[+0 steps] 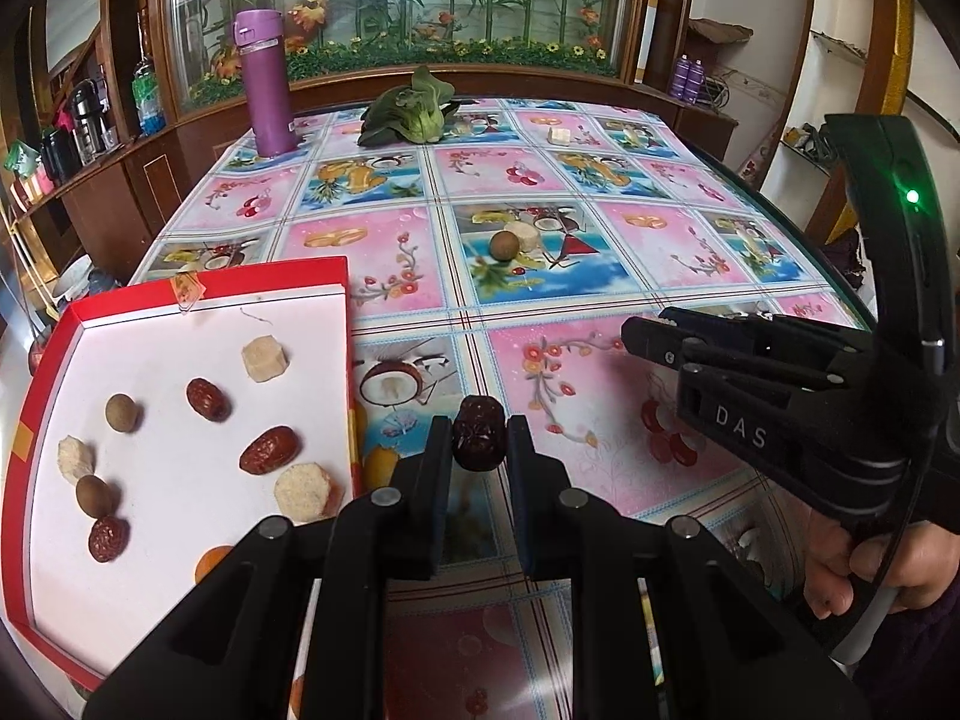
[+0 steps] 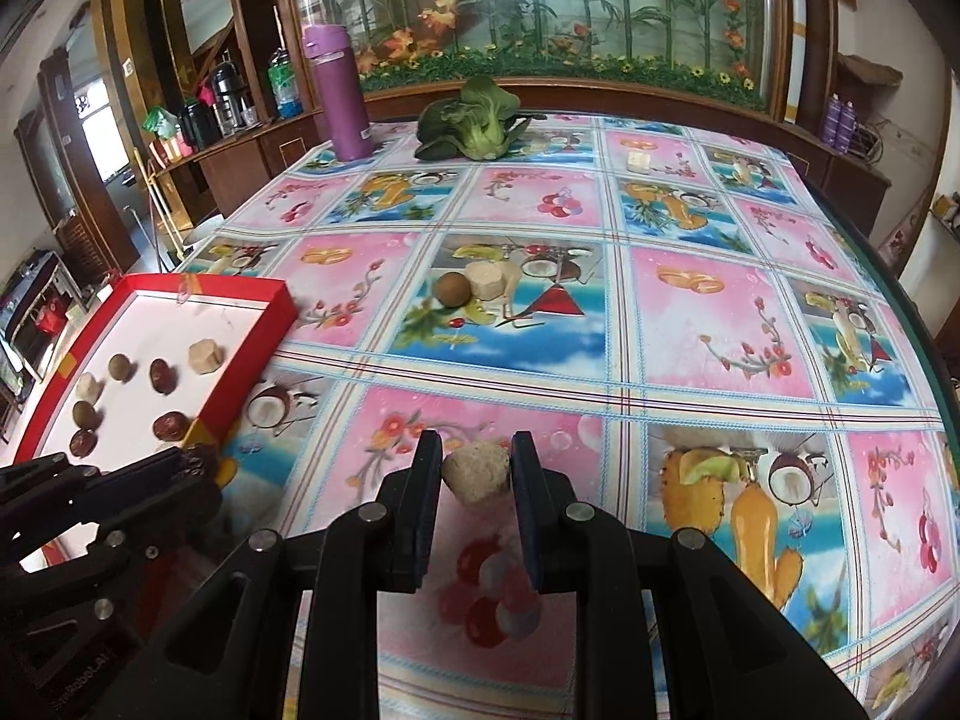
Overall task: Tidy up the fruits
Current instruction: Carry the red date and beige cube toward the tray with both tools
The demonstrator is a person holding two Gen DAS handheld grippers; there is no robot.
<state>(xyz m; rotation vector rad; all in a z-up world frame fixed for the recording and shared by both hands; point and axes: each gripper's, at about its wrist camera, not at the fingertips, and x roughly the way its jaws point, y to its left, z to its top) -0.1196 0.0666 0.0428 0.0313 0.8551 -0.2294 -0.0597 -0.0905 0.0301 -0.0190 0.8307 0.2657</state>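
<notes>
Patterned tablecloth, left gripper clamping red date, right gripper clamping pale chunk

Both grippers are looking black and chunky, with round silver screws shining on their arms. The left gripper is showing flat dark fingers. The right gripper is wearing white letters "DAS", and a small green light is glowing on its curved black handle. A dark sleeve is peeking out.
</notes>
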